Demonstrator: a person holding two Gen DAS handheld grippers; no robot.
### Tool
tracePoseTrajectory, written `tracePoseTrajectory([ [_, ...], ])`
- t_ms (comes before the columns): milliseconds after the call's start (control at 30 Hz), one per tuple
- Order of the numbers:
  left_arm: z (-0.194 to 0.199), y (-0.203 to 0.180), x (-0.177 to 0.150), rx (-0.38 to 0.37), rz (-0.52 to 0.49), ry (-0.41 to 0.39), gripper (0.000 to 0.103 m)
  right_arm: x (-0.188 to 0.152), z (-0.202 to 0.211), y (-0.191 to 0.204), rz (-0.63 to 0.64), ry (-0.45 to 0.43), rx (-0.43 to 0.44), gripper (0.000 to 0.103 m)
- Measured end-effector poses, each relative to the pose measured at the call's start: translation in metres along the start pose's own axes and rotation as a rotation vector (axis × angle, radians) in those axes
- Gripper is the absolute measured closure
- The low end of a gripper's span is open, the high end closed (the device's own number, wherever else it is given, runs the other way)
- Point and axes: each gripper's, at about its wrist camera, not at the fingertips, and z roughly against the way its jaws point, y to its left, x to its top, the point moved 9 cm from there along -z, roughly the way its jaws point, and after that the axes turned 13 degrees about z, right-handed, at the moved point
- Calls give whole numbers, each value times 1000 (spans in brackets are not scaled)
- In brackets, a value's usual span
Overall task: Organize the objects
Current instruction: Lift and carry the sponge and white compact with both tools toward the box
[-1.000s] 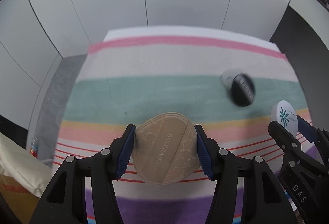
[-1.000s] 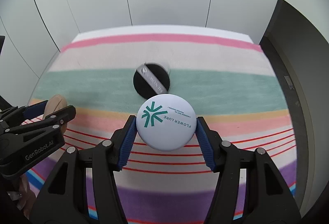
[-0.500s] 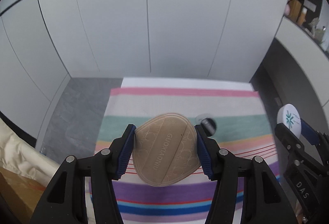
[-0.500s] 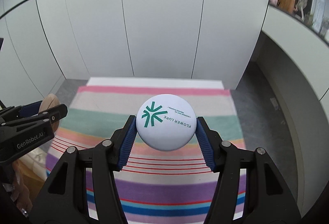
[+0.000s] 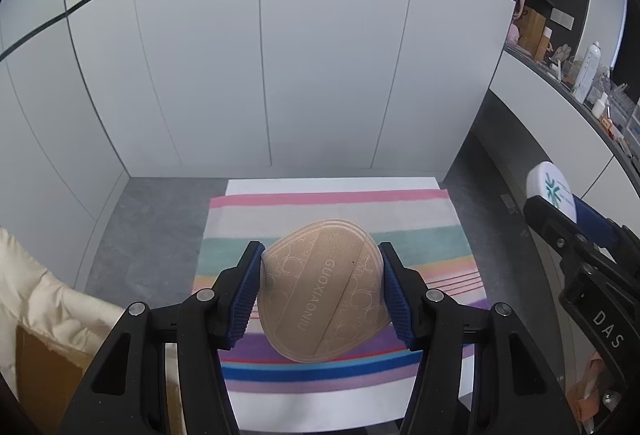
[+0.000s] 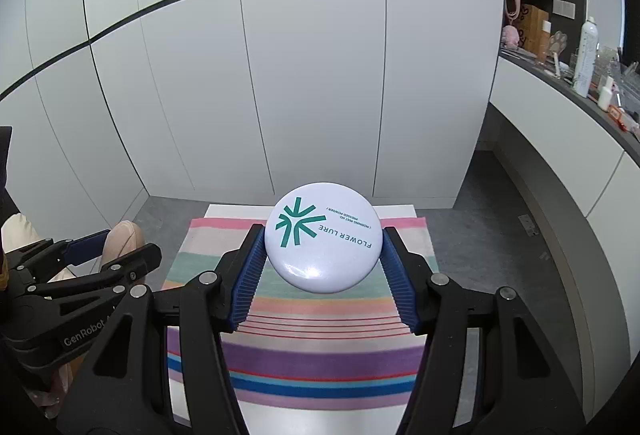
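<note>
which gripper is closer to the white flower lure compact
Right. The right gripper is shut on the white compact, its pads pressing both sides. The left gripper is off to one side, apart from it, clamping the tan powder puff.

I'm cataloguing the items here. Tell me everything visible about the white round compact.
The white compact is a round, flat, glossy case, seemingly plastic, closed. Its lid bears a teal star-like logo and the teal words FLOWER LURE with smaller print. It is held in the air above the striped cloth, lid tilted toward the camera, clamped at its rim between the blue ribbed pads of the right hand-held gripper. Nothing else touches it.
</note>
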Motion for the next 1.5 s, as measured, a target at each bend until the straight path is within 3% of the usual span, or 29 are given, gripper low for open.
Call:
tracePoseTrajectory([
  [167, 22, 17, -4, 168, -14, -22, 45, -7, 19, -2, 4, 9, -22, 43],
  [267, 37, 29, -16, 180, -9, -7, 45, -17, 34, -4, 1, 24, -41, 43],
  [600, 89, 76, -58, 169, 40, -11, 45, -63, 70, 1, -16, 71, 12, 43],
  [900, 93, 105, -106, 157, 24, 57, 45, -127, 90, 6, -82, 146, 73, 43],
  [1067, 90, 113, -108, 157, 19, 63, 45, -153, 91, -2, -154, 203, 86, 43],
  [1267, 89, 149, -98, 182, 77, 44, 45, -155, 83, 3, -132, 232, 57, 43],
  [1500, 101, 225, -96, 252, 224, 38, 45, -137, 66, 58, -65, 234, 122, 43],
])
